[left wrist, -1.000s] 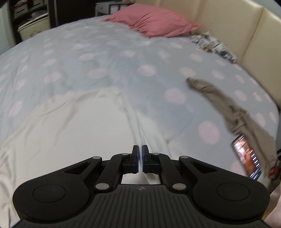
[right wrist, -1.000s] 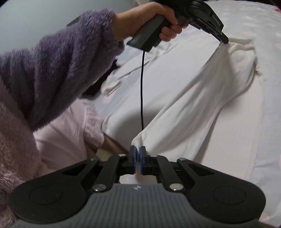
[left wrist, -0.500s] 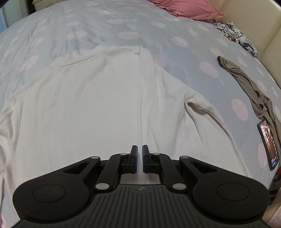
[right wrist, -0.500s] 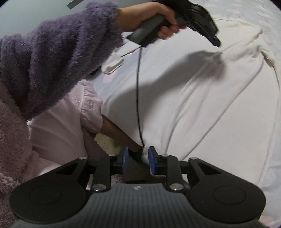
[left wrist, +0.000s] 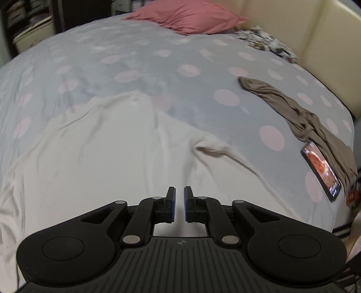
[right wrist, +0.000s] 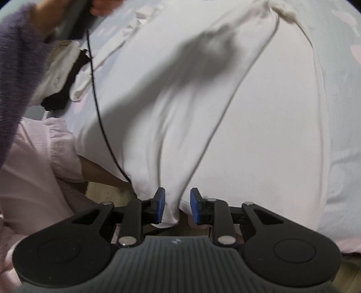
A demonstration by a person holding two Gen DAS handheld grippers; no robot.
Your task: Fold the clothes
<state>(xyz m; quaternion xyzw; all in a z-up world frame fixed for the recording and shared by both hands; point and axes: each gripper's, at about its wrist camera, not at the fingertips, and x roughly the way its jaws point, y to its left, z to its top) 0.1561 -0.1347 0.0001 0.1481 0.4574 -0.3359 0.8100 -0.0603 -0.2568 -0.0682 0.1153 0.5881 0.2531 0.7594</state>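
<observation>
A white garment [left wrist: 101, 157] lies spread out on the spotted grey bedcover [left wrist: 135, 58], with one sleeve [left wrist: 216, 151] creased off to the right. My left gripper [left wrist: 179, 202] hovers above the garment's near part; its fingers are a narrow gap apart and hold nothing. The right wrist view shows the same garment [right wrist: 248, 112] from its near hem. My right gripper [right wrist: 177, 205] is open at that hem. A loose fold of the hem [right wrist: 169, 214] hangs between the fingers, resting against the left pad [right wrist: 160, 205], unpinched.
A pink pillow [left wrist: 187, 15] and a patterned cloth [left wrist: 264, 40] lie by the cream headboard [left wrist: 327, 33]. A brown garment [left wrist: 304, 117] and a lit phone [left wrist: 320, 171] sit at the right bed edge. A purple sleeve [right wrist: 13, 67], black cable [right wrist: 99, 112] and small clothes pile [right wrist: 65, 74] are at left.
My right gripper has gone from shut on the hem to open. My left gripper let the cloth go, parted slightly and tilted up. The garment dropped flat onto the bed.
</observation>
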